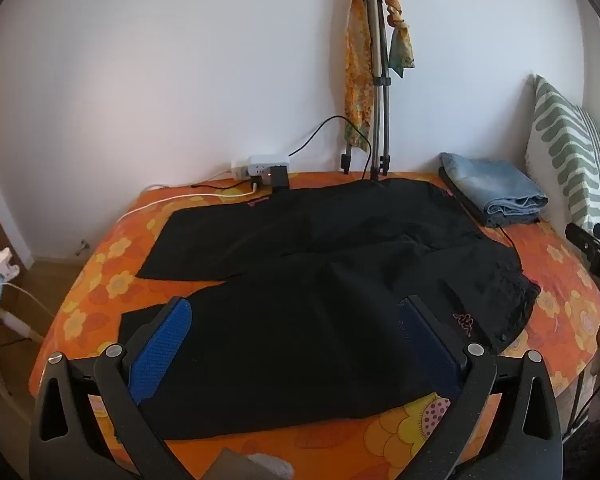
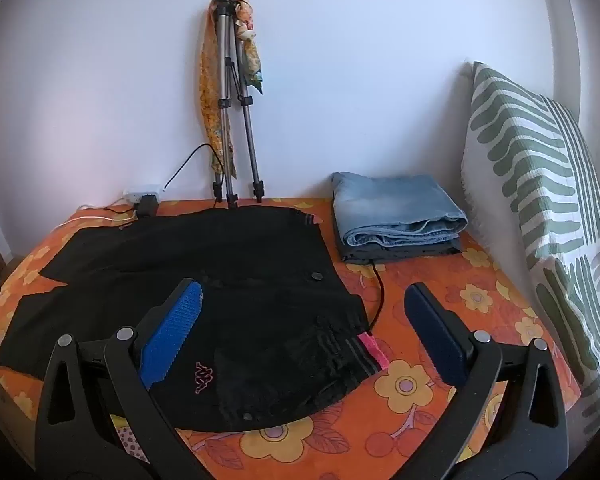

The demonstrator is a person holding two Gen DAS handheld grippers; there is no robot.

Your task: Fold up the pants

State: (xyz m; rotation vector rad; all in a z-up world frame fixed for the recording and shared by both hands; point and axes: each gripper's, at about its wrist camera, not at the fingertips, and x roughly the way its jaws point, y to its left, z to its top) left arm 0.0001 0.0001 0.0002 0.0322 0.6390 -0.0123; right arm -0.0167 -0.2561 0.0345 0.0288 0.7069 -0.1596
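Two grippers hover low over a bed, each with its jaws spread wide and nothing between them. From the left wrist view, the left gripper sits above the nearer leg of the black pants, its blue pads on either side of the dark cloth without pinching it. From the right wrist view, the right gripper hangs over the waist end, where a small pink logo shows just beside the left pad and a pink strip of lining peeks out at the waistband edge. The pants lie flat and unfolded on the orange flowered bedspread, legs running off to the left, waist toward the right, the two legs slightly parted at the cuffs. A thin dark cable runs along the bedspread just beside the waist. Farther back on the right, a folded pair of blue jeans rests on another dark folded garment, near a green and white striped pillow leaning upright. Against the white wall stands a folded tripod draped with a yellow patterned scarf, and to its left a white power strip with plugs sits at the far edge of the bed
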